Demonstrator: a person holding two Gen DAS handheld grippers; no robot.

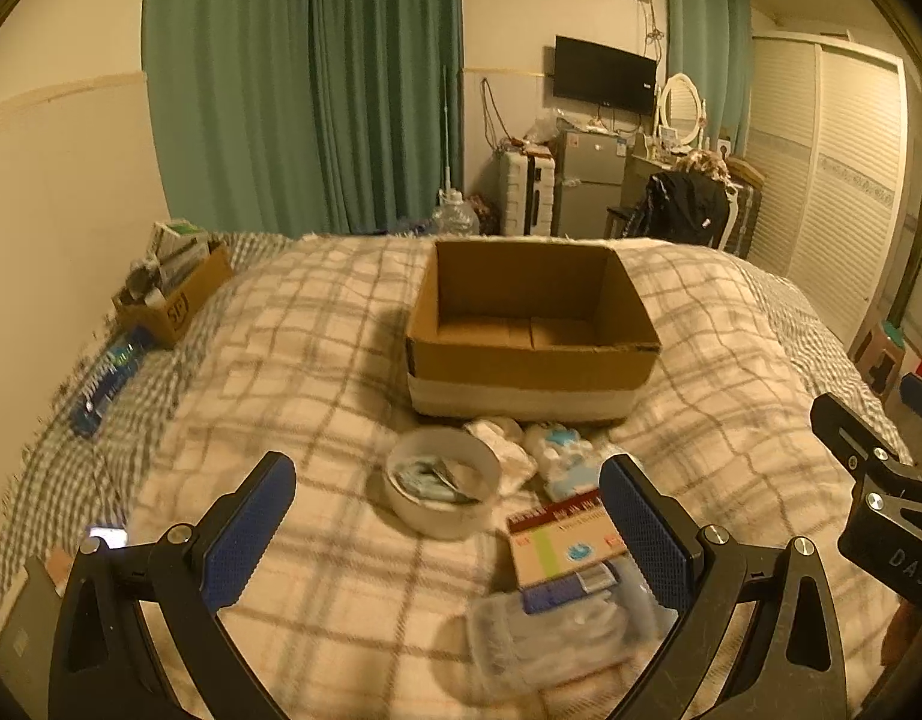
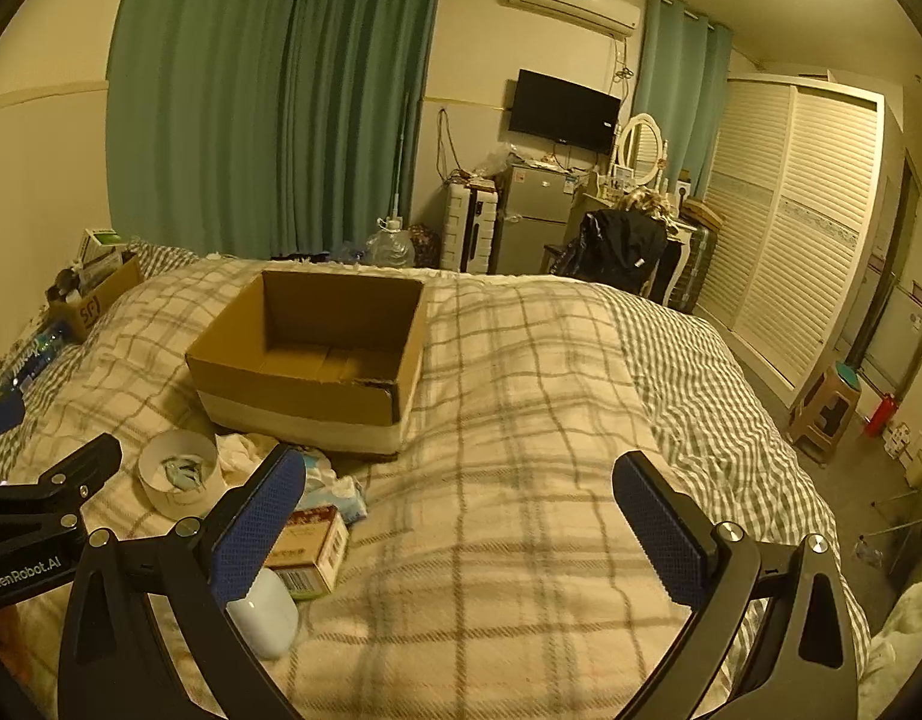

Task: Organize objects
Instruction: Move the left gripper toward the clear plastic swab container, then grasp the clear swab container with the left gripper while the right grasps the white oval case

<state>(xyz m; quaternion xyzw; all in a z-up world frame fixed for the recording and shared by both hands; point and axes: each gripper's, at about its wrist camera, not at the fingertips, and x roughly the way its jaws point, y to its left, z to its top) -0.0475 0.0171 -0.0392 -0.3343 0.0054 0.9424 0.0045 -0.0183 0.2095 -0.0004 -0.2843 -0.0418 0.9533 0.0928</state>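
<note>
An open empty cardboard box [image 1: 533, 330] sits on the plaid bed cover; it also shows in the right wrist view [image 2: 317, 354]. In front of it lie a white round tub [image 1: 442, 489] holding small packets, white tissue packs [image 1: 557, 450], a flat printed carton [image 1: 566, 540] and a clear plastic pouch [image 1: 545, 642]. My left gripper [image 1: 446, 534] is open and empty, hovering just above the tub and carton. My right gripper [image 2: 461, 516] is open and empty over bare blanket, right of the carton [image 2: 314, 549], the tub [image 2: 179, 474] and a pale blue bottle [image 2: 266, 615].
A second cardboard box [image 1: 173, 288] full of items stands at the bed's far left, with a blue packet [image 1: 110, 375] nearby. A phone [image 1: 107, 537] lies at the left edge. Beyond the bed are curtains, a fridge, a chair and a wardrobe [image 2: 791, 222].
</note>
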